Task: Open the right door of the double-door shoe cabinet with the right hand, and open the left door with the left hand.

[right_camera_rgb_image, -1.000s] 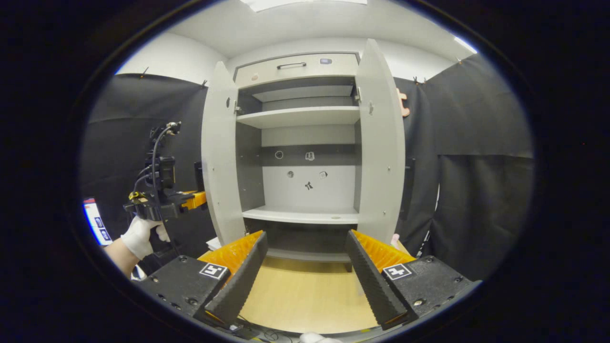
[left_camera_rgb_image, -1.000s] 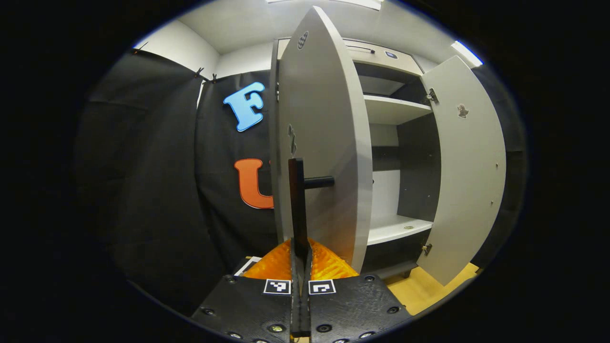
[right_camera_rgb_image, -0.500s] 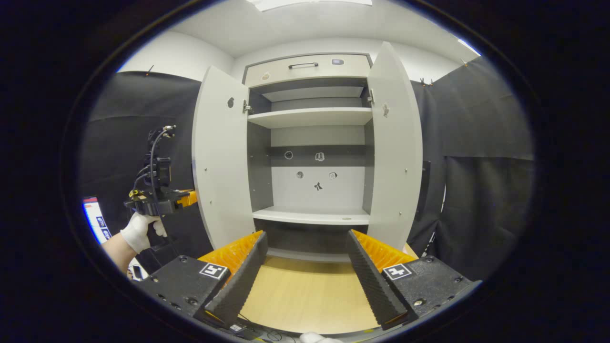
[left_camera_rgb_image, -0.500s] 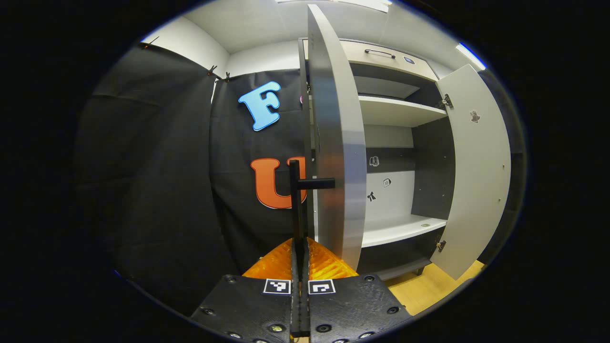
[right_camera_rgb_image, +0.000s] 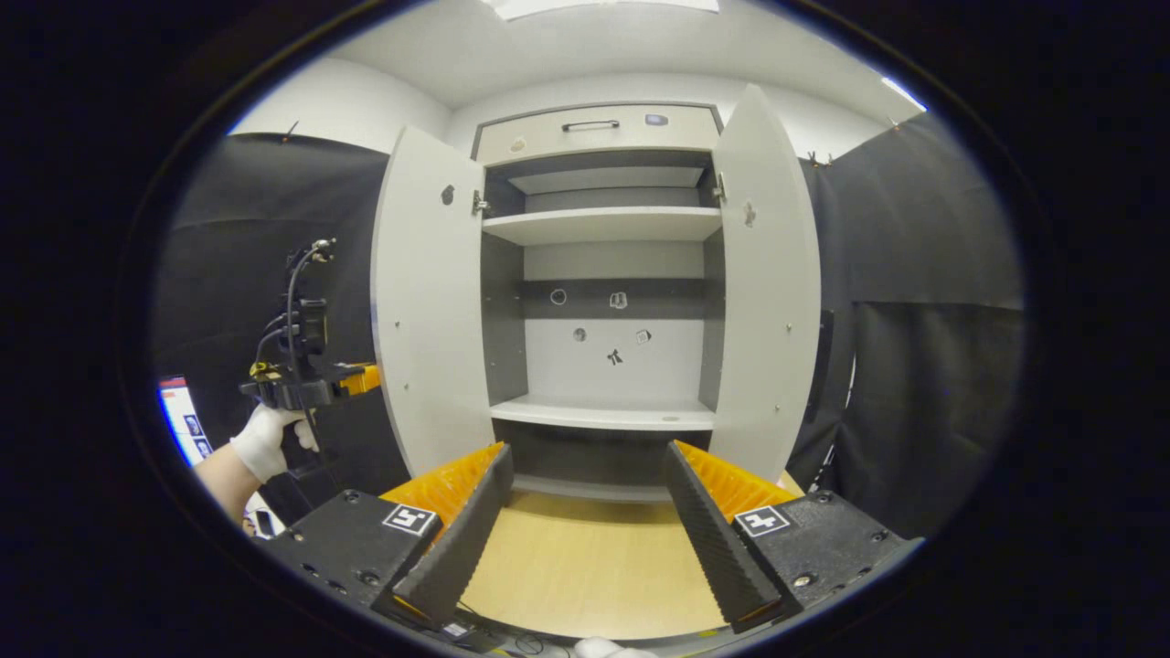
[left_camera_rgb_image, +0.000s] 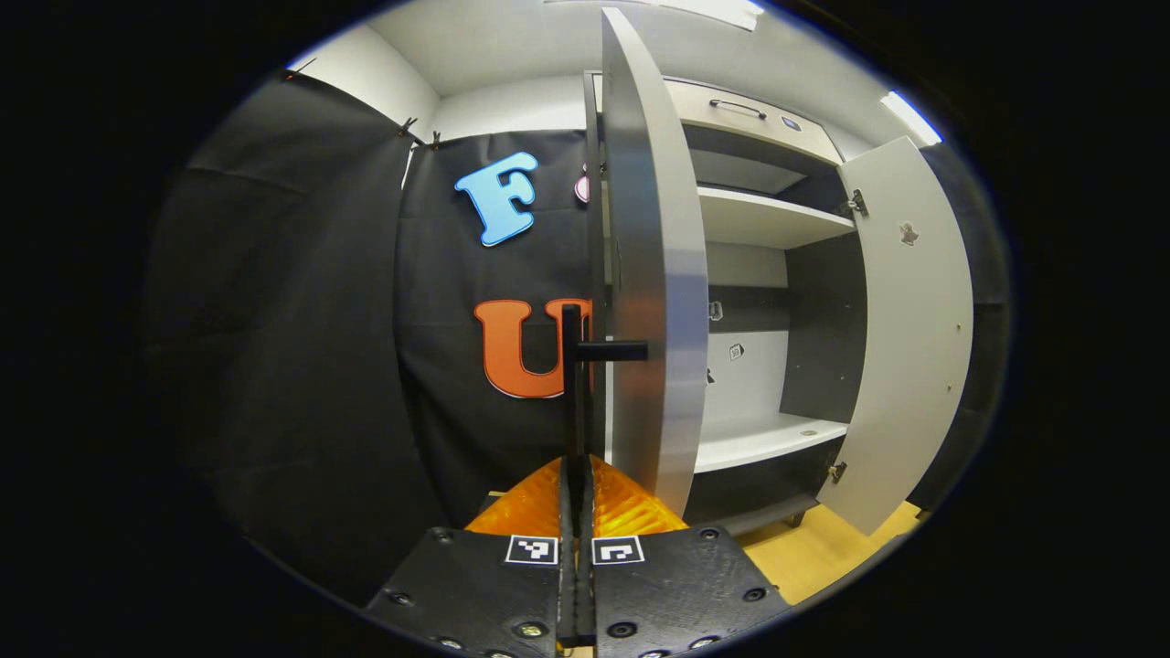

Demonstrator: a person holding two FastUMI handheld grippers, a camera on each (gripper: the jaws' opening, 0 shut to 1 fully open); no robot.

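Standing tall in the right gripper view, the shoe cabinet (right_camera_rgb_image: pixel 599 137) has its long axis upright and its open front facing the camera, bare shelves showing inside. Both doors are swung out: the left door (right_camera_rgb_image: pixel 422 302) flares toward the camera on one side, the right door (right_camera_rgb_image: pixel 768 292) on the other, each a tall upright panel hinged at the cabinet's outer edge. In the left gripper view the left door (left_camera_rgb_image: pixel 654 274) is seen nearly edge-on, its free edge pointing back at the camera, and the right door (left_camera_rgb_image: pixel 905 329) hangs wide open beyond it. Wooden floor (right_camera_rgb_image: pixel 585 567) runs up to the cabinet's foot.

Down to the tools: the right gripper (right_camera_rgb_image: pixel 585 530) hovers low in front of the cabinet, fingers spread wide apart with nothing between them, well clear of either door. The left gripper (left_camera_rgb_image: pixel 576 512) is clenched on the left door's handle (left_camera_rgb_image: pixel 572 384), a slim upright bar standing off the door's outer face on a short horizontal post; both fingers press it from either side. From the right gripper view, that left gripper (right_camera_rgb_image: pixel 311 388) sits just outside the left door, held by a gloved hand (right_camera_rgb_image: pixel 265 439)
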